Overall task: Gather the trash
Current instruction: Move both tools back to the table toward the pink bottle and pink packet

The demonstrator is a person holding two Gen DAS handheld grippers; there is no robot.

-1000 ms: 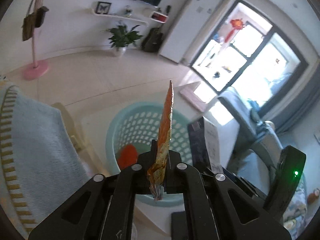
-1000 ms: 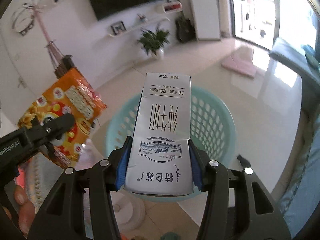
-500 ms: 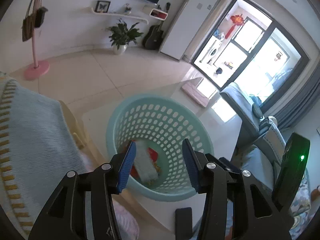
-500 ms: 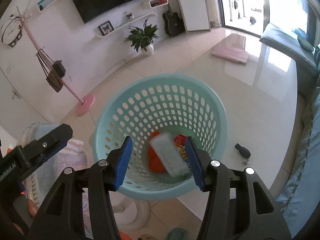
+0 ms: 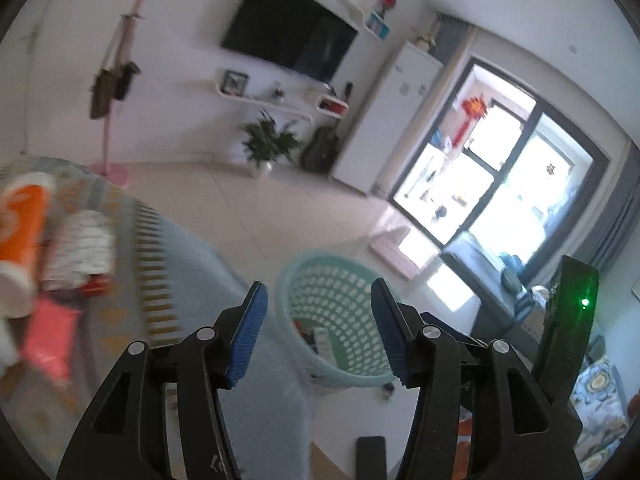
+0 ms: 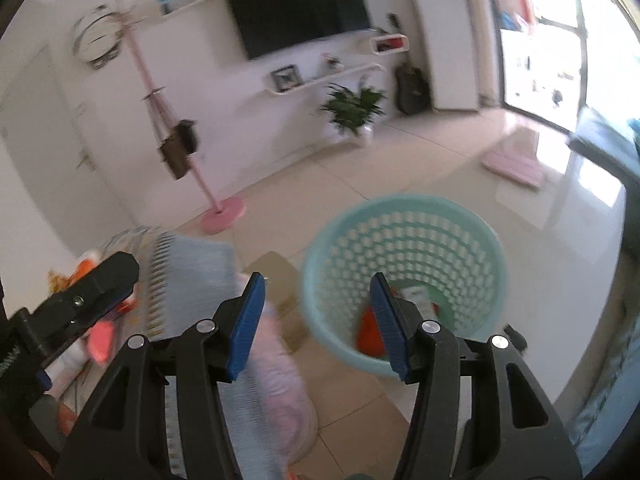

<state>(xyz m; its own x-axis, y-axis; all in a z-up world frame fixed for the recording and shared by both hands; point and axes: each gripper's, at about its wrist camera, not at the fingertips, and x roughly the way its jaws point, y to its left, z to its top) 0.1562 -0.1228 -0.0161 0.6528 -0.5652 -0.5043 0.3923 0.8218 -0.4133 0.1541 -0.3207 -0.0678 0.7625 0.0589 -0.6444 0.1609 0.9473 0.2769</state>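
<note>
Left gripper [image 5: 318, 332] jaws were opening, nothing between pads. Right gripper [image 6: 316, 326] jaws apart, empty. Milk carton [image 6: 420, 298] and orange snack bag [image 6: 370, 334] lay inside teal basket [image 6: 404, 210] on floor. More trash [image 5: 80, 252] on blanket [image 5: 192, 280], blurred.

Sunlit tiled floor [image 6: 420, 168], wall television [image 6: 298, 4]

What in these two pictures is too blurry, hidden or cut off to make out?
- Left wrist view: the trash pile on the blanket is motion-blurred; its labels are unreadable.
- Left wrist view: the basket contents are tiny, partly behind the left gripper.
- Right wrist view: the right gripper finger hides part of the orange item in the basket.
</note>
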